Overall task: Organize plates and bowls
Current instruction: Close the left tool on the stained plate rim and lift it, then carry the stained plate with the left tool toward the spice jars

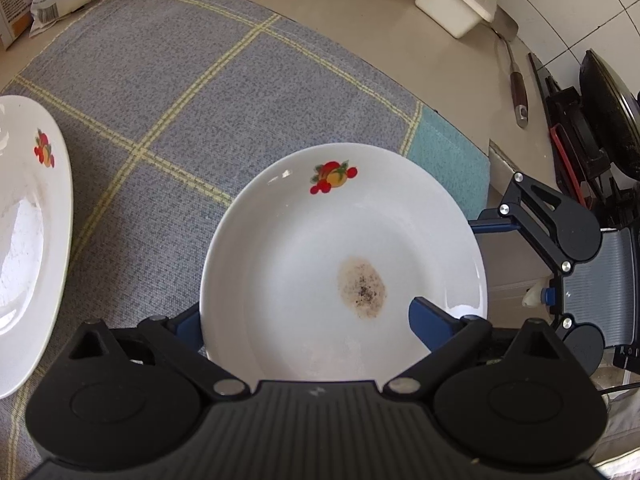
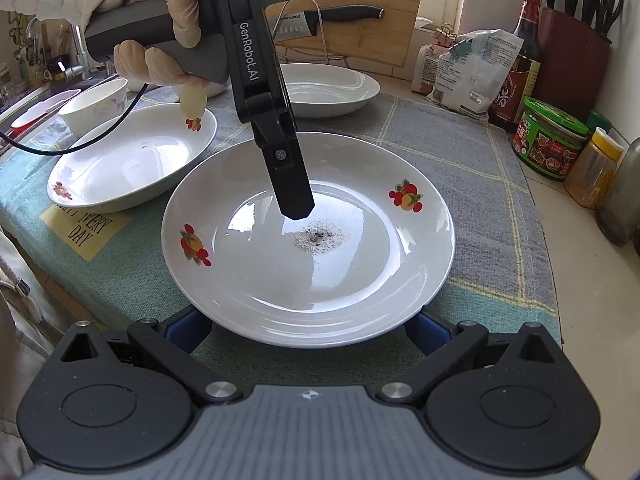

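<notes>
white porcelain: a small bowl (image 2: 96, 106) at far left looks empty; beside it a fruit-printed deep plate (image 2: 132, 160) holds faint specks. the centre plate (image 2: 308, 240) on the grey checked cloth (image 2: 460, 152) carries a dark crumb stain (image 2: 318, 236). the left gripper (image 1: 308, 320) straddles its rim, jaws wide, gripping nothing; the right gripper (image 2: 308, 330) is likewise spread at its near edge.

"GenRobot.AI" on the left tongs (image 2: 296, 204); "SUPOR" on the knife (image 2: 320, 20).

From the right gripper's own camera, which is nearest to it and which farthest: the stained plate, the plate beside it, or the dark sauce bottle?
1. Stained plate, just ahead of the right gripper.
2. Second fruit-print plate, farther back on the left.
3. Dark sauce bottle, far back on the right.
</notes>
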### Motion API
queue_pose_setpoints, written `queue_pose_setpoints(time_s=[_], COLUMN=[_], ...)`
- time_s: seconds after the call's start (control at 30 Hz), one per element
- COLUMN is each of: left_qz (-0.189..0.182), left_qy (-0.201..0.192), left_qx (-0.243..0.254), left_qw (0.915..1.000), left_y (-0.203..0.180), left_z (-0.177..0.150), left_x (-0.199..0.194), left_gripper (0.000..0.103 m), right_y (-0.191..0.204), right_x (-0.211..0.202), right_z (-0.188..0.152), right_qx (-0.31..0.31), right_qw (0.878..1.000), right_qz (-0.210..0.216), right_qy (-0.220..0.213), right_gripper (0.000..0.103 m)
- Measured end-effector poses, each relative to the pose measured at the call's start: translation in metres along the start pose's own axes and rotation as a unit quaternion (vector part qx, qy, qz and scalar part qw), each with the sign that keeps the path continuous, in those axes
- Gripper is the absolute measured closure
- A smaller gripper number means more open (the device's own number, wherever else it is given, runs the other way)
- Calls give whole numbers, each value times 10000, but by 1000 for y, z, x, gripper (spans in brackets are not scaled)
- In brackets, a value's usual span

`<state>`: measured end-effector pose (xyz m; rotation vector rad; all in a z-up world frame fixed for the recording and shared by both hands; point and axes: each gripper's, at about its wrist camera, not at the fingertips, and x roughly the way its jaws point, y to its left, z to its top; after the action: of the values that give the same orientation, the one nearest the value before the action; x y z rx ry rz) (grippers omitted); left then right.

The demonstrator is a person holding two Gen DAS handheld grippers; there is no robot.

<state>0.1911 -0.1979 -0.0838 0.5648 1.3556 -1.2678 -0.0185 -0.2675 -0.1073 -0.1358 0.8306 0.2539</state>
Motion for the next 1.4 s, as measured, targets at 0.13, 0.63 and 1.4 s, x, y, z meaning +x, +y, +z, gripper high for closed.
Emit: queue_pose_setpoints(time_s=[0.13, 0.63, 1.4], left_qz=[-28, 22, 81], left_qy=[23, 33, -196], left_qx=[19, 55, 51], left_qw=[10000, 10000, 9998], left_y=[0, 2, 1], left_z=[1, 1, 19], left_x=[0, -2, -20], left_gripper=[4, 9, 10], right_y=[0, -1, -16], right_x=[0, 1, -4], right_z=[-1, 2, 13], right_qx=[9, 14, -156], right_qw=[10000, 10000, 9999], right_qz=[33, 48, -16], right_qy=[-13, 23, -30], right_gripper=[0, 0, 0])
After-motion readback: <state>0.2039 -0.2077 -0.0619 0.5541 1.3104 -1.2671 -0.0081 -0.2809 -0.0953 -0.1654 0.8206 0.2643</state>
